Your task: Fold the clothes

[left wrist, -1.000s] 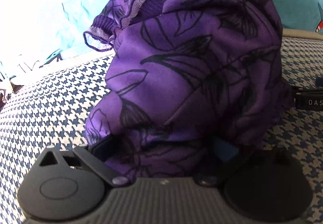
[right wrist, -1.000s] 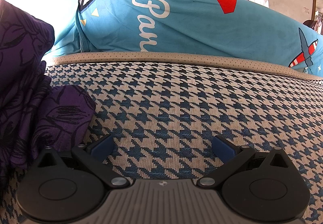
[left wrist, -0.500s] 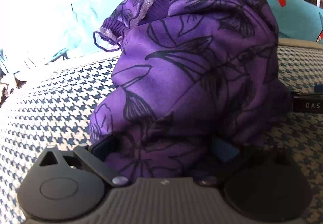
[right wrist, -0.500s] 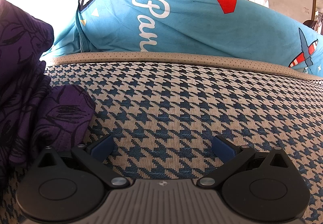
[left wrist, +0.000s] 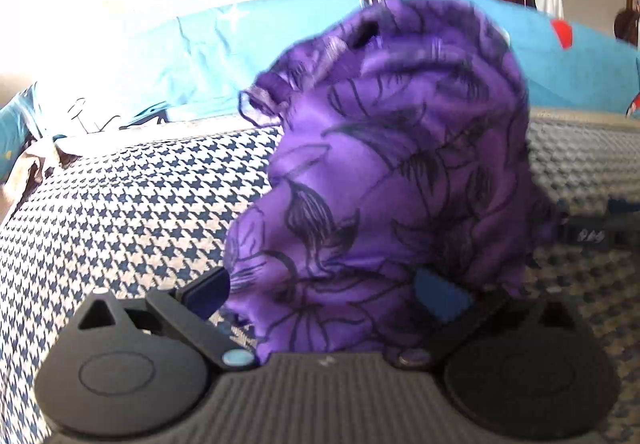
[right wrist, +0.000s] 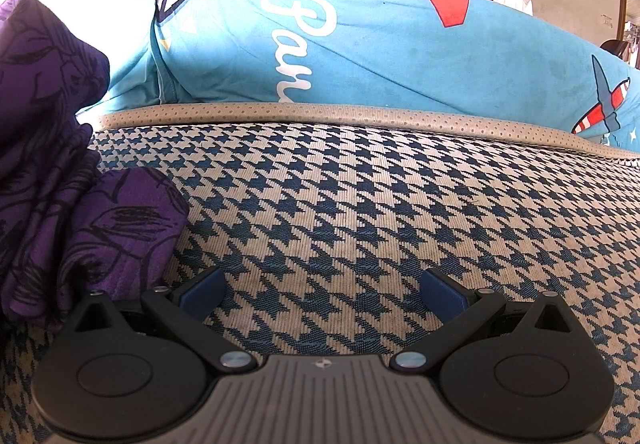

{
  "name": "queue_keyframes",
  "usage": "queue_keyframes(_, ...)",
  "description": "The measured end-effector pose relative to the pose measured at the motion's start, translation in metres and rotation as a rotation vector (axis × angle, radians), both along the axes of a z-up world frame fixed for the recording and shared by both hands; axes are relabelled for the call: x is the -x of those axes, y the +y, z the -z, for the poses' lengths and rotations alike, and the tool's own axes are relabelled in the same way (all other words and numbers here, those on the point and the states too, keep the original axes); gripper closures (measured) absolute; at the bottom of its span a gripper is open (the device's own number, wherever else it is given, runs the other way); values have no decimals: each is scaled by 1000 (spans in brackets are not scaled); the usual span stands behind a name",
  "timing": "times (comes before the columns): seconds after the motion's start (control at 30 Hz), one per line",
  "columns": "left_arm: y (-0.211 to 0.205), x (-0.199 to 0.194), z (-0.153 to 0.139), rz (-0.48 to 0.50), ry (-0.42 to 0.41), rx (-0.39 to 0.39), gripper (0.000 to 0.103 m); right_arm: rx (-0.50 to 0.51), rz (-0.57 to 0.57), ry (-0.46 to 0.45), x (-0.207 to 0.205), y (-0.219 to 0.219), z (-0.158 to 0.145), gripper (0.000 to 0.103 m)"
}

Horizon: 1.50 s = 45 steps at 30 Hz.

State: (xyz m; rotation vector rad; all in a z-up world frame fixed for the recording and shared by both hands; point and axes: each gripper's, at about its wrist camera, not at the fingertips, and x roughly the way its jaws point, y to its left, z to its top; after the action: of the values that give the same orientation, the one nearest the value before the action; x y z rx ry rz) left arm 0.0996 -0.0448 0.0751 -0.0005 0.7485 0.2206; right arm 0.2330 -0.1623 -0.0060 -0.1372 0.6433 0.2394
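Two grippers low over the houndstooth surface [right wrist: 380, 204]. Left gripper [left wrist: 324, 292]: jaws spread wide, purple floral garment [left wrist: 384, 172] bunched in a tall heap between and ahead of them; fabric bulges into the gap but isn't pinched, jaws released. The left view is motion-blurred. Right gripper [right wrist: 322, 294]: jaws wide apart, nothing between them, only bare weave. Garment [right wrist: 48, 164] sits at far left of the right view, its lower fold just beside the left finger; contact unclear. Blue printed bedding [right wrist: 380, 48] bulges behind the surface, beyond a beige dotted edge strip [right wrist: 320, 112].
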Motion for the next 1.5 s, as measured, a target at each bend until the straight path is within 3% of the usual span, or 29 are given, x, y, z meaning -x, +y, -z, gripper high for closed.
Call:
queue_keyframes(0.07,0,22,-12,2,-21,11,0,0,0,0,0,0,0,0)
queue_keyframes(0.1,0,53,-18,6,-17,10,0,0,0,0,0,0,0,0)
queue_keyframes(0.2,39,96,-43,8,-6,16,0,0,0,0,0,0,0,0)
queue_keyframes(0.33,68,111,-49,18,19,50,0,0,0,0,0,0,0,0)
queue_keyframes(1.0,55,169,-66,56,54,125,0,0,0,0,0,0,1,0)
queue_keyframes(1.2,61,159,-59,60,68,129,0,0,0,0,-1,0,1,0)
queue_keyframes(1.5,78,95,-49,88,114,87,0,0,0,0,-1,0,1,0)
